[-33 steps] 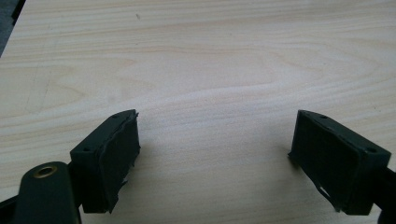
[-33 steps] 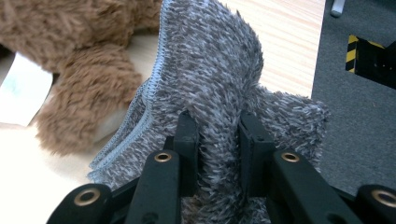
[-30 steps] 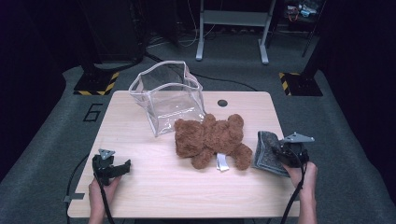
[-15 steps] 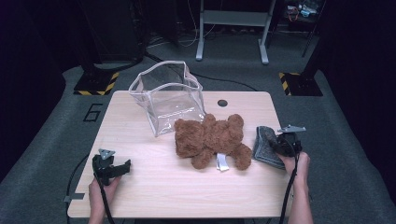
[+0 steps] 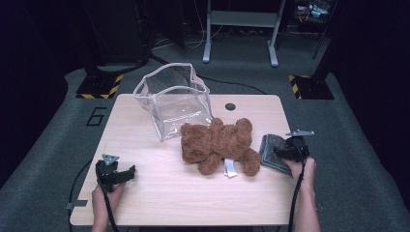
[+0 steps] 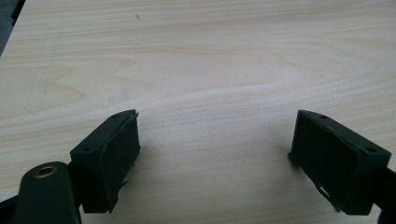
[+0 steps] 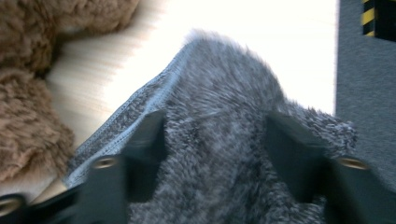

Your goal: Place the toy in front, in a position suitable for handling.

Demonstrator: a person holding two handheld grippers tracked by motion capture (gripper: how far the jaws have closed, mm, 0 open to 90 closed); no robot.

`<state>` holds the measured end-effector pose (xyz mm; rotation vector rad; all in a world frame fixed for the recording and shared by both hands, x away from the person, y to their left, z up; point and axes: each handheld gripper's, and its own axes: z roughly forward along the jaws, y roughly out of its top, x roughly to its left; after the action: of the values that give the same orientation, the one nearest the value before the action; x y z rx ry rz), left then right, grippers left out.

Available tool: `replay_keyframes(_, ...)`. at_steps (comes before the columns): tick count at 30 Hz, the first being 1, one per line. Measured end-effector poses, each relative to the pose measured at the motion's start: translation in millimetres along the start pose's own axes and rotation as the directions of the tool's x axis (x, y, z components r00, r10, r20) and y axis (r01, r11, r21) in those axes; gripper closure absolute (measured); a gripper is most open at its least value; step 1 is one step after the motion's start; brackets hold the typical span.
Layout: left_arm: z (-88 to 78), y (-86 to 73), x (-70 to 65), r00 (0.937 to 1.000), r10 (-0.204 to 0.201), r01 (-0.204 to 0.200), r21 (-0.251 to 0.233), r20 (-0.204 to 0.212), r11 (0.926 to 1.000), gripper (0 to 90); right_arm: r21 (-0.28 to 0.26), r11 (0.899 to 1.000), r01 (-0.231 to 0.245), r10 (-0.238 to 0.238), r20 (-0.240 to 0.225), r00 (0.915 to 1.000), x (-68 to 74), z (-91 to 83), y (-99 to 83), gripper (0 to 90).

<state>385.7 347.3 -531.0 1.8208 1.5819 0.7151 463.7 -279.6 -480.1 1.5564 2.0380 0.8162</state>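
A brown teddy bear [image 5: 220, 145] lies face down in the middle of the wooden table [image 5: 159, 203]; its fur [image 7: 28, 116] shows at the left of the right gripper view. Just right of it a grey fuzzy cloth [image 5: 270, 154] rests on the table. My right gripper [image 5: 283, 153] is at the cloth's right edge. Its jaws have just been opening and stand apart, with the cloth [image 7: 219, 116] bulging up between them [image 7: 215, 154]. My left gripper [image 5: 126, 173] rests near the front left edge, open and with nothing in it [image 6: 215, 154], over bare wood.
A clear plastic bag [image 5: 174, 99] with a white rim stands open at the back of the table, behind the bear. A white tag [image 5: 230, 168] sticks out under the bear. A dark hole [image 5: 230, 106] marks the tabletop. Grey carpet surrounds the table.
My right gripper has moved left and down with the grey cloth, which now lies flatter beside the bear. Its jaws have spread apart. The left gripper has stayed still.
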Motion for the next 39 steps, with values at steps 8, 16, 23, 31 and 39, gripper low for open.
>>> replay_keyframes(8,-0.3,-0.1,-0.2,1.0,-0.002,0.002,0.002,0.0,1.0,15.1,-0.061,0.998,-0.025,0.024,-0.03,0.9993,7.3,-33.0,-5.6,17.2)
replay_keyframes(16,-0.4,-0.2,-0.3,1.0,-0.002,0.002,0.002,0.001,1.0,15.1,-0.094,0.996,0.0,-0.005,-0.051,0.9987,37.9,-60.9,-40.8,11.3)
replay_keyframes(23,-0.4,-0.2,0.0,1.0,-0.003,0.003,0.004,0.002,1.0,15.0,-0.106,0.994,0.03,-0.036,-0.055,0.9978,66.7,-69.4,-80.5,0.0)
replay_keyframes(31,-0.1,-0.4,1.7,0.9999,0.004,-0.004,0.0,0.014,1.0,14.9,-0.059,0.989,0.136,-0.136,0.004,0.9907,90.1,-49.9,-109.3,0.0)
replay_keyframes(39,-0.5,-0.3,4.6,0.9991,0.021,-0.021,0.004,0.037,0.9998,14.6,-0.041,0.994,0.102,-0.106,-0.095,0.9899,84.1,-37.9,-113.9,0.0)
